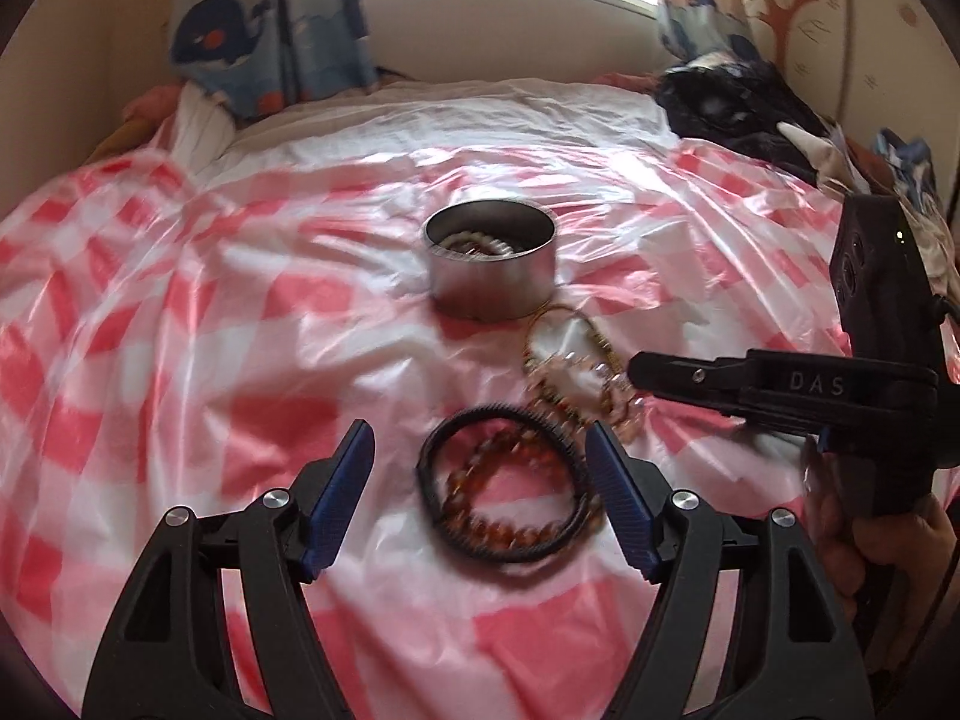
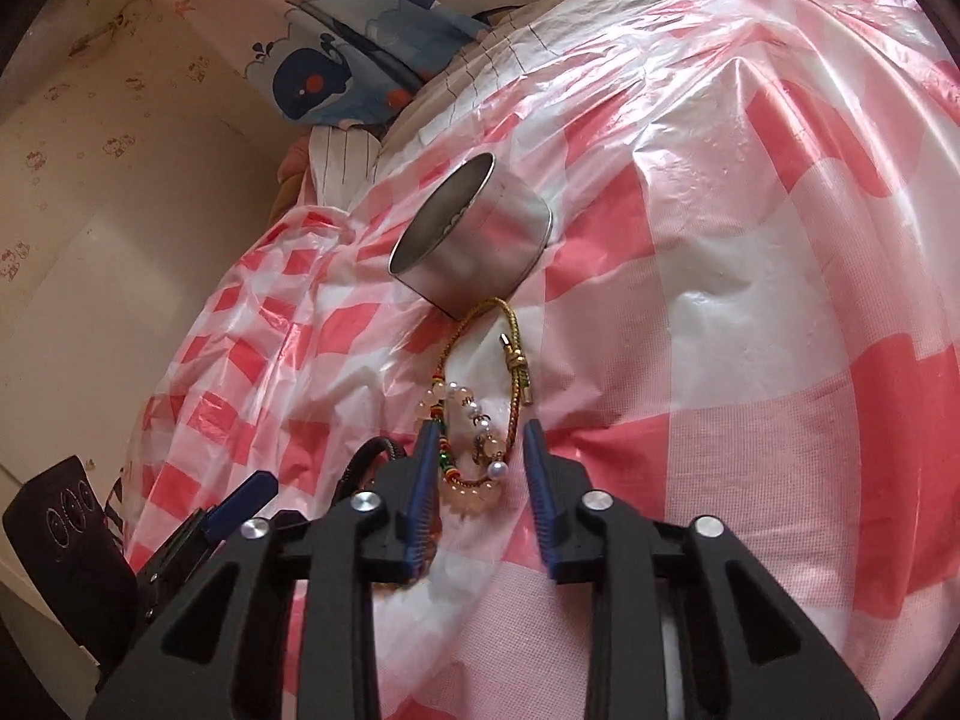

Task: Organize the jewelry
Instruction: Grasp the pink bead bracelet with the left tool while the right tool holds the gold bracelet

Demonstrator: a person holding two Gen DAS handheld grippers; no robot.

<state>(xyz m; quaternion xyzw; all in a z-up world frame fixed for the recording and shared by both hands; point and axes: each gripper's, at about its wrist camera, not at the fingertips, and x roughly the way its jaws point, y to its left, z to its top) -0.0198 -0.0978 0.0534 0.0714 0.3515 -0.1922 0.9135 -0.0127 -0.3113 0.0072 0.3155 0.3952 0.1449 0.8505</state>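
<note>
**Bracelets between spread tongs on the bed**

The pale bead bracelet (image 2: pixel 474 450) lies between the right tongs (image 2: pixel 477 438), released, pads clear of it. The amber bead bracelet (image 1: pixel 510 498) lies between the left tongs (image 1: pixel 480 450), also released. Beyond stands the metal tin (image 1: pixel 491 261) on the checked plastic sheet (image 1: pixel 180 360).

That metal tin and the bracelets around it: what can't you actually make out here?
- Tin: contents mostly hidden by its wall; only pale beads show.
- Pale bead bracelet: partly behind the right gripper fingers; blurred in the left view.
- Amber bead bracelet: motion-blurred, clasp unreadable.
</note>
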